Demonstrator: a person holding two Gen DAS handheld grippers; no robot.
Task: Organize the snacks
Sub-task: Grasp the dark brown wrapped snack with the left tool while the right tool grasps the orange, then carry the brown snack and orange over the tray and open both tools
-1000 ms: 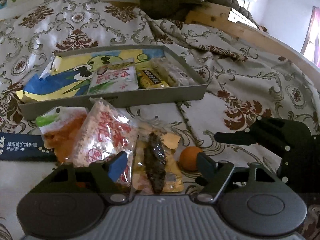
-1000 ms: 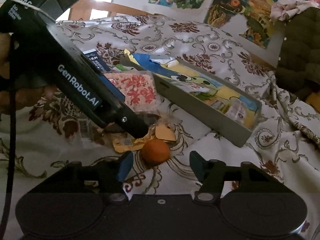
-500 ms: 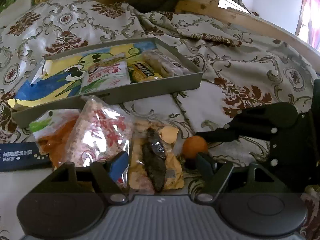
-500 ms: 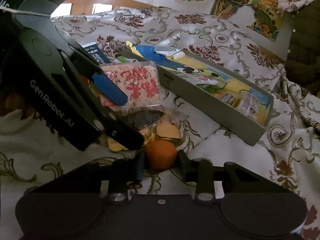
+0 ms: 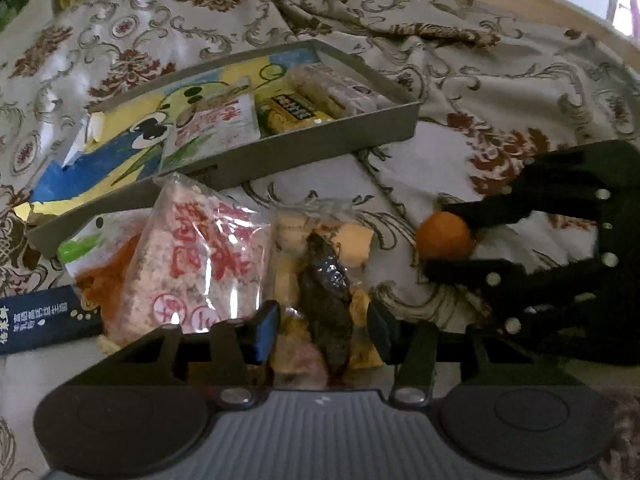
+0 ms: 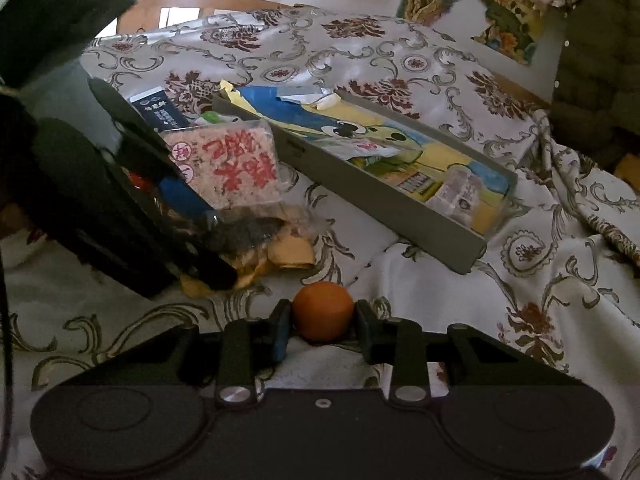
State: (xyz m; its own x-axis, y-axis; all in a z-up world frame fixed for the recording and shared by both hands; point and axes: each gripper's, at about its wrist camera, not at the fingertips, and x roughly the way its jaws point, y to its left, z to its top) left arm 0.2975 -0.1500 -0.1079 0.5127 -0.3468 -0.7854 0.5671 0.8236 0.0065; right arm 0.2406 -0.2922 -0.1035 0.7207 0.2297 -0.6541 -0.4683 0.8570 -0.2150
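Observation:
A small orange ball snack (image 6: 322, 316) lies on the patterned bedspread, and my right gripper (image 6: 322, 326) is shut on it; it also shows in the left wrist view (image 5: 444, 235). My left gripper (image 5: 322, 330) is closing around a clear bag with a dark snack and yellow pieces (image 5: 322, 280), its jaws at both sides of the bag. A clear bag with red print (image 5: 196, 256) and an orange packet (image 5: 104, 276) lie left of it. The grey tray (image 5: 320, 136) behind holds several snack packets.
A dark blue box (image 5: 38, 318) lies at the far left. The tray's long wall (image 6: 380, 204) stands close behind the loose snacks. A wooden bed frame (image 5: 480, 8) and dark jacket (image 6: 596, 80) border the bedspread. Posters hang on the wall.
My right gripper closed on the orange ball. My left gripper's jaws narrowed around the clear bag with the dark snack and moved closer to it.

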